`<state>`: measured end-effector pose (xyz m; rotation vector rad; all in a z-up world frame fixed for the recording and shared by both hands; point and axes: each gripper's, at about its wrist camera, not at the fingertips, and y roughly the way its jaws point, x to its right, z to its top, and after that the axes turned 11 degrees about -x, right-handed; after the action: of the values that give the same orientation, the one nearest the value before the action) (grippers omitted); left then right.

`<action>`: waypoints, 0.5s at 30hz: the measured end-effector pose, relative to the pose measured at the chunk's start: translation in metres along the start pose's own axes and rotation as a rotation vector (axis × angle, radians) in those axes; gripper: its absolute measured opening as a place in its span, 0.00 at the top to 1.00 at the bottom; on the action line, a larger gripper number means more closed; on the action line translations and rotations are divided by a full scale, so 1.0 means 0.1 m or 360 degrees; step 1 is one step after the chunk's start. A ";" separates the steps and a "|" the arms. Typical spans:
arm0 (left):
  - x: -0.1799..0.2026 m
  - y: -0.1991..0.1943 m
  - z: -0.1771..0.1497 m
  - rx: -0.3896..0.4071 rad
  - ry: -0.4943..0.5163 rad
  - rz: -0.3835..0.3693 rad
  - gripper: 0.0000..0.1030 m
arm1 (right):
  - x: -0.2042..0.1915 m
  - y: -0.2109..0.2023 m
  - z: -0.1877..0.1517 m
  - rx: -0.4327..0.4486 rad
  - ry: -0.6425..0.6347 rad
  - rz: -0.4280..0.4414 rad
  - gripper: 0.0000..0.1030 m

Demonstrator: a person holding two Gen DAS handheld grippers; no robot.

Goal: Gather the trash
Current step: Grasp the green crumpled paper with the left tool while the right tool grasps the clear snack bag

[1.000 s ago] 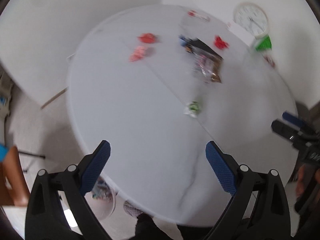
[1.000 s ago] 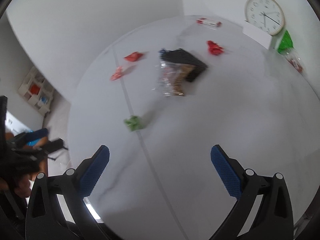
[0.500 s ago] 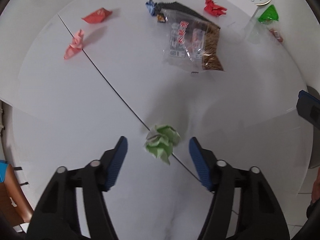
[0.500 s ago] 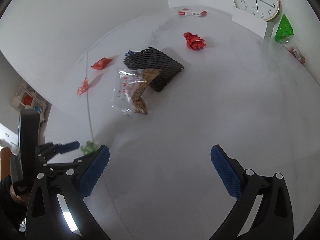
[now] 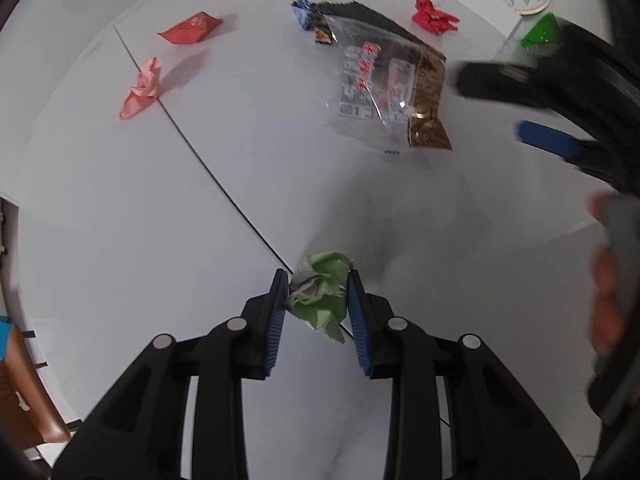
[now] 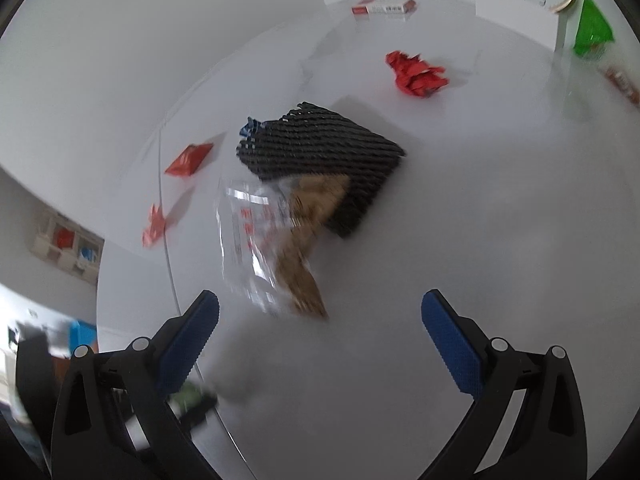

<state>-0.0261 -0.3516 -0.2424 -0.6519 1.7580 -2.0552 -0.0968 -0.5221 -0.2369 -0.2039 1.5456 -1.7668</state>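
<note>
**Left tool closes on the green paper wad**

Since a second ago the left tool (image 5: 317, 300) has dropped from high over the table (image 5: 120, 240) onto the green paper wad (image 5: 322, 292), and its jaws have just been closing, with the wad between them. Both blue pads now press its sides, so the wad is clenched while resting on the table right at the dark seam (image 5: 208, 168).

Crumpled paper like this should be very light and soft; it will squash rather than resist, so a pinch across its thick middle, as here, looks safer than catching a loose flap.

Further out, the right tool (image 6: 320, 320) has come in toward the clear snack bag (image 6: 264, 240); its jaws stand wide apart and hold nothing. That bag looks thin and slippery, best taken by an edge. Beyond lie a black mesh sleeve (image 6: 320, 148) and a red wrapper (image 6: 416, 74).
</note>
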 end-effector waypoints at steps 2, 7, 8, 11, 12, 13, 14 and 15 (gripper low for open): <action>-0.05 -0.07 0.00 0.0022 -0.0019 -0.0002 0.71 | -0.09 0.13 0.12 -0.0021 0.0036 -0.0005 0.02; -0.22 -0.25 -0.04 0.0070 -0.0098 0.0001 0.71 | -0.38 0.45 0.35 -0.0074 0.0119 -0.0090 0.02; -0.27 -0.29 -0.05 0.0080 -0.0125 0.0004 0.71 | -0.43 0.50 0.36 -0.0082 0.0121 -0.0115 0.02; -0.39 -0.36 -0.10 0.0098 -0.0191 0.0012 0.71 | -0.55 0.63 0.36 -0.0098 0.0102 -0.0205 0.03; -0.43 -0.38 -0.13 0.0106 -0.0213 0.0019 0.71 | -0.58 0.65 0.35 -0.0092 0.0085 -0.0244 0.03; -0.46 -0.40 -0.14 0.0110 -0.0228 0.0025 0.71 | -0.61 0.67 0.33 -0.0084 0.0061 -0.0276 0.13; -0.51 -0.42 -0.17 0.0114 -0.0248 0.0030 0.71 | -0.61 0.68 0.31 -0.0079 0.0038 -0.0286 0.20; -0.55 -0.44 -0.19 0.0121 -0.0265 0.0036 0.71 | -0.61 0.68 0.30 -0.0080 0.0030 -0.0288 0.30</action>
<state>0.0099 -0.2988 -0.2075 -0.7529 1.5796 -1.9806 -0.0078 -0.5049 -0.2694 -0.3631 1.6294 -1.8741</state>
